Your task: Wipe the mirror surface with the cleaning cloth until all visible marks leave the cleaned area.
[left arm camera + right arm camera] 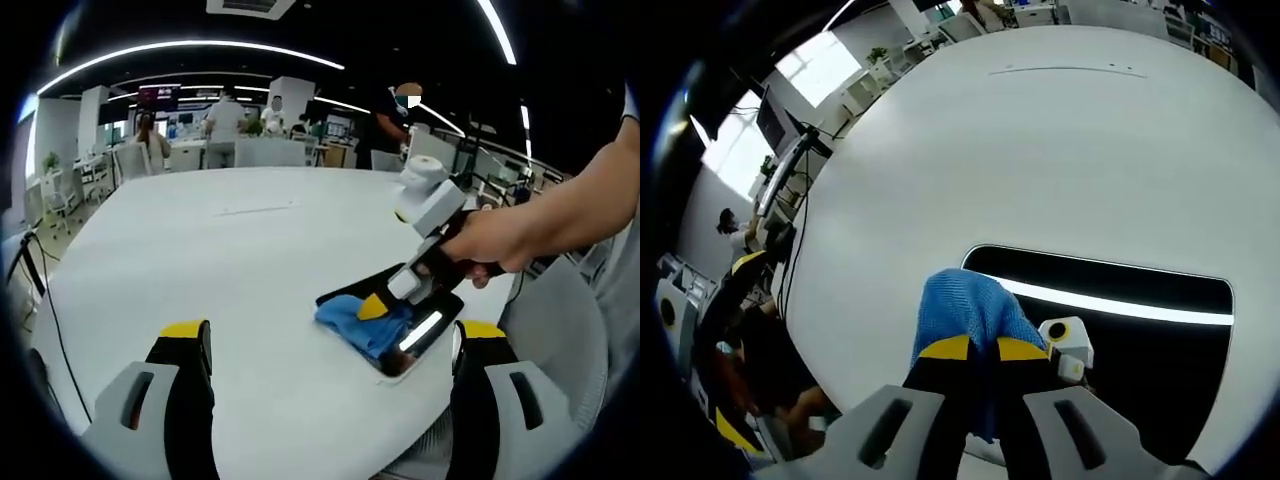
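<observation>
A dark rectangular mirror [1140,330] lies flat on the white table and reflects a ceiling light strip. My right gripper [982,350] is shut on a blue cleaning cloth [965,305], which presses on the mirror's left end. In the left gripper view the right gripper [375,305] comes in from the right, held by a person's hand, with the blue cloth [360,325] under it on the mirror [425,335]. My left gripper [330,340] stands open above the table, left of the mirror, with nothing between its fingers.
The round white table [240,240] stretches far behind the mirror; its near edge runs just past the mirror. A grey chair [560,330] stands at the right. Several people and desks are in the office background [230,125]. Cables hang at the table's left edge [790,230].
</observation>
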The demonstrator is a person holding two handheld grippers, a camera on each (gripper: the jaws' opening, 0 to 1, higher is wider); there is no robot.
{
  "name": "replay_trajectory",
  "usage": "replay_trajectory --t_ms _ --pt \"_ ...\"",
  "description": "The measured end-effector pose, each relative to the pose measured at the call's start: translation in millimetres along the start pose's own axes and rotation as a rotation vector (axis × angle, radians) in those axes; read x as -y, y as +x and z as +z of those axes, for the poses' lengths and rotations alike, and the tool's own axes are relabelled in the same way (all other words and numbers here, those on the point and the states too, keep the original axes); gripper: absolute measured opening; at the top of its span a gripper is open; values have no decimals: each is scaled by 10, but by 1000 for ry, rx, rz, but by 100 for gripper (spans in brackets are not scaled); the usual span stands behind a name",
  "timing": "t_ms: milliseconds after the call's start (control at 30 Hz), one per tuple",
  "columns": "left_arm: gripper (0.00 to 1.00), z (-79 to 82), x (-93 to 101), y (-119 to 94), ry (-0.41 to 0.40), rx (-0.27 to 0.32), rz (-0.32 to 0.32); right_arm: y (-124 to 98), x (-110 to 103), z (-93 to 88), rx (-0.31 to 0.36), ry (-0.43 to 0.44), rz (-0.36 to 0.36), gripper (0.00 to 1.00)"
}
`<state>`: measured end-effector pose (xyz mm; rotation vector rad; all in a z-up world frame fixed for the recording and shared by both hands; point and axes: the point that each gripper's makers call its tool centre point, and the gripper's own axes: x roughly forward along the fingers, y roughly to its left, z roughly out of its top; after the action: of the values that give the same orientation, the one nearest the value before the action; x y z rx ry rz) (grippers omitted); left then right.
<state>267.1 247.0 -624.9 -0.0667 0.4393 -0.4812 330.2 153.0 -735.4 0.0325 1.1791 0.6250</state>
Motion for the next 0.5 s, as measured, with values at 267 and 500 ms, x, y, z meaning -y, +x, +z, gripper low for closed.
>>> replay_trajectory --t_ms 267,500 --pt "99 -23 142 48 13 2 -14 -73 136 -54 -2 8 -3 2" --pt "99 -60 246 82 17 -11 -20 -126 246 -92 -3 17 -8 2"
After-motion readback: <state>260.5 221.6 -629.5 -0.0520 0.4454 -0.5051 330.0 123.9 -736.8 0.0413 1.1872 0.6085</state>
